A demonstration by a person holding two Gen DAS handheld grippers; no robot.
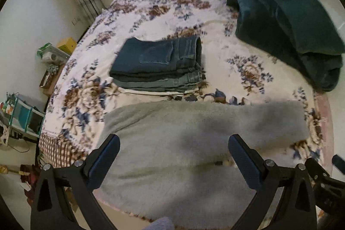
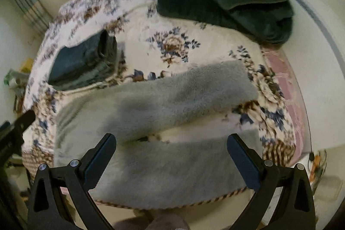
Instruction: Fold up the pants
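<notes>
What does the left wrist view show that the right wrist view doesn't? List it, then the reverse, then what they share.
Only the left wrist view shows the yellow box and the teal shelf rack beside the bed, plus the jeans' back pocket.

Only the right wrist view shows the gap between the two legs of the grey fleece pants and the orange item on the floor.

Both show the grey pants spread out, the stack of folded jeans, the dark green blanket, the floral bedspread, and open, empty grippers.

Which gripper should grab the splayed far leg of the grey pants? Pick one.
Right. The right gripper, jaws open, hovers over the gap where the grey pants split into two legs; the left gripper is nearer the waist end.
</notes>
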